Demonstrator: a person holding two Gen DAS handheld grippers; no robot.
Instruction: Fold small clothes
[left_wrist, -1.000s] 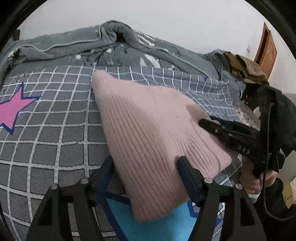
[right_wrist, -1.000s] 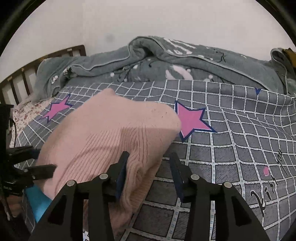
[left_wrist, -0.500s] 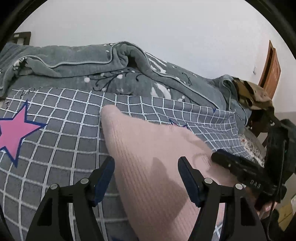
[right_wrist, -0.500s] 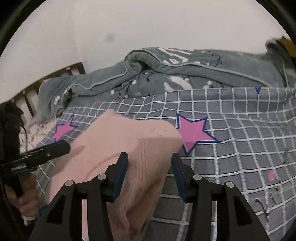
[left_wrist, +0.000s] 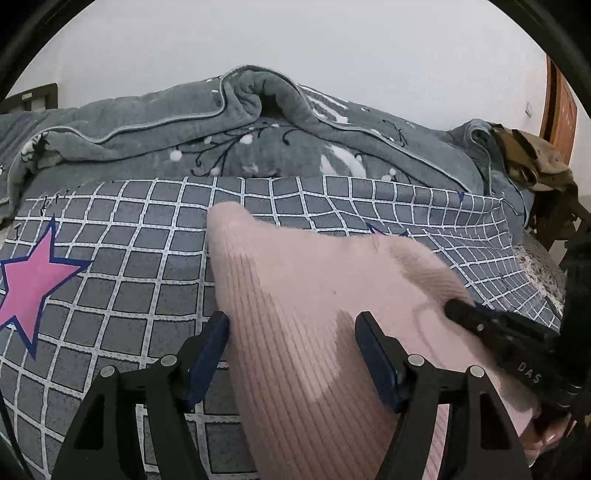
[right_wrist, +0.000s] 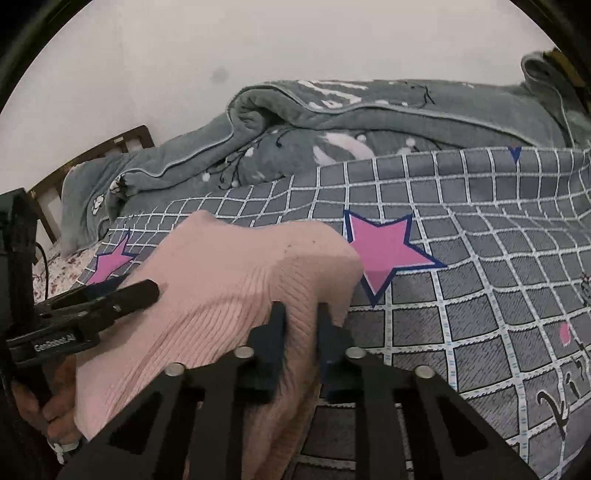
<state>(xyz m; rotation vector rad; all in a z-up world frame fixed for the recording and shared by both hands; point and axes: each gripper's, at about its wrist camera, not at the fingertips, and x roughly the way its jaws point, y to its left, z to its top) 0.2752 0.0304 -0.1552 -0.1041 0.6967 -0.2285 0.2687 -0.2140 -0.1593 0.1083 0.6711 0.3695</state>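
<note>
A pink ribbed knit garment (left_wrist: 314, 295) lies folded on the grey checked bedspread (left_wrist: 140, 266). My left gripper (left_wrist: 291, 332) is open, its fingers either side of the garment's near left edge. My right gripper (right_wrist: 301, 317) is shut on the garment's (right_wrist: 236, 280) right edge, with a fold of knit pinched between its pads. The right gripper also shows at the right of the left wrist view (left_wrist: 502, 339), and the left gripper at the left of the right wrist view (right_wrist: 96, 299).
A rumpled grey blanket (left_wrist: 258, 136) lies along the back of the bed by the white wall. Pink stars (right_wrist: 384, 251) mark the bedspread. A brown item (left_wrist: 532, 158) hangs at the far right near a wooden door. A wooden bed frame (right_wrist: 92, 155) stands at the left.
My right gripper has closed on the garment's right edge. Both grippers have moved in lower and closer over the garment; the left stays open.
</note>
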